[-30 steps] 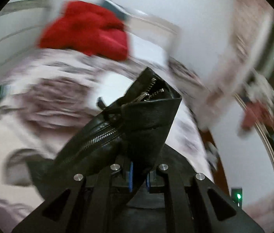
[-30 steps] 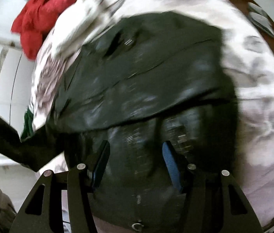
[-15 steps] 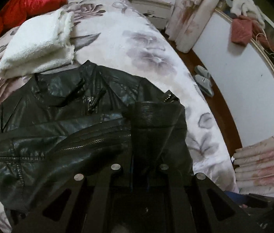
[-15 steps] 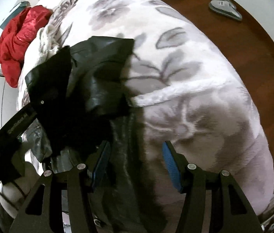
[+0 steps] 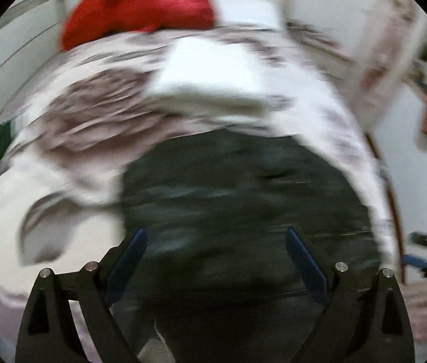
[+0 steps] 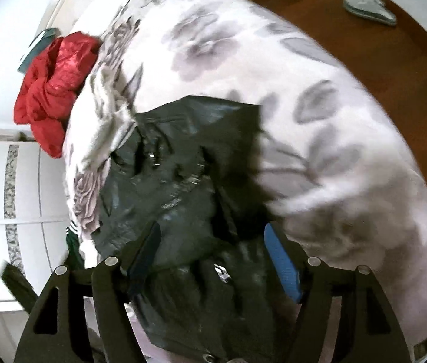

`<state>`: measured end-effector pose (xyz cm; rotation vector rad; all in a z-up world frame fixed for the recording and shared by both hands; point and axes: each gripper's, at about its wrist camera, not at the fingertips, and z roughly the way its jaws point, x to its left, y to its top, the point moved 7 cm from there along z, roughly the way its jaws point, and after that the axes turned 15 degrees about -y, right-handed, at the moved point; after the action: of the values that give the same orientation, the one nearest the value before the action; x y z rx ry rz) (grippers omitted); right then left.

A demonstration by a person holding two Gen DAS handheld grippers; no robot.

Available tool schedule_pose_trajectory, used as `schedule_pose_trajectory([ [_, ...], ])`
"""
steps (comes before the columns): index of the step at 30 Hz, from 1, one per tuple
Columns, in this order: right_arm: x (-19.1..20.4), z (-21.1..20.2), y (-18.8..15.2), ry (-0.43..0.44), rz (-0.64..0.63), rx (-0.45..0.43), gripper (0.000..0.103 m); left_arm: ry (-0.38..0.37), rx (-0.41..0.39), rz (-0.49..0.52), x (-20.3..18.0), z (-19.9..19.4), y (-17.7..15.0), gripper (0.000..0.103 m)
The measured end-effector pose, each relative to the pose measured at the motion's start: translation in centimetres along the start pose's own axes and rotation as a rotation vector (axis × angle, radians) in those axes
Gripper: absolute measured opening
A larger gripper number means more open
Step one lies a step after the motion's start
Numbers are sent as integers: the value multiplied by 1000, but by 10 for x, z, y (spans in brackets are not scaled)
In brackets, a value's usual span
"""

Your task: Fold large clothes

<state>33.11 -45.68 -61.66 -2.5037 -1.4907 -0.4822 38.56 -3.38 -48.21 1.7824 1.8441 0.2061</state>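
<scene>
You'd just let go w/ the left gripper (image 5: 213,257): its jaws had just been opening and stood wide, pads clear of the black leather jacket (image 5: 243,205), which lay under and between them but wasn't pinched. In the left wrist view the jacket filled the lower centre of the frame, lying on the floral bedspread (image 5: 92,115), w/ the folded white towel (image 5: 213,81) just above it and the red garment (image 5: 140,6) at the top. The whole shot was smeared w/ motion, so creases couldn't be read.

The right gripper (image 6: 213,260) jaws had also just been opening; they were apart, w/ jacket material between them at lower centre, but neither blue pad looked pressed on it. In that view the jacket sat centre to lower left on the bedspread; slippers (image 6: 365,3) were on the wood floor at upper right.

What it meant, prob.: one fold was laid and released, so the jacket was lying in a more compact block on the bed, w/ neither gripper holding it. Whether it needed another fold or smoothing couldn't be told through the blur.

Vs a sec earlier: the left jaws were then clamped on a zip edge held up in front of the lens; half a sec back they were shut on the sleeve over the spread jacket. The right view had the jacket filling most of the frame; now more bedspread showed.
</scene>
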Motion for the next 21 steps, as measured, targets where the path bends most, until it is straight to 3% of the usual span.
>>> schedule_pose_trajectory([
  [3, 21, 28, 12, -41, -60, 11, 76, 101, 41, -120, 67, 10, -16, 94],
  [6, 34, 69, 16, -138, -107, 86, 74, 138, 79, -175, 101, 33, -21, 94],
  [8, 41, 82, 14, -163, -115, 104, 33, 136, 87, -177, 106, 47, -17, 94],
  [10, 48, 80, 14, -208, -147, 72, 17, 147, 105, -167, 108, 63, -12, 94],
  [13, 64, 50, 11, -211, -205, -27, 13, 168, 129, -123, 108, 79, -6, 96],
  [17, 65, 34, 15, -234, -185, -102, 12, 140, 155, -111, 113, 97, -6, 103],
  [19, 56, 50, 16, -289, -173, -99, 12, 102, 179, -119, 114, 109, -5, 103],
  [21, 42, 77, 15, -330, -139, -33, 12, 88, 193, -110, 115, 114, -3, 103],
])
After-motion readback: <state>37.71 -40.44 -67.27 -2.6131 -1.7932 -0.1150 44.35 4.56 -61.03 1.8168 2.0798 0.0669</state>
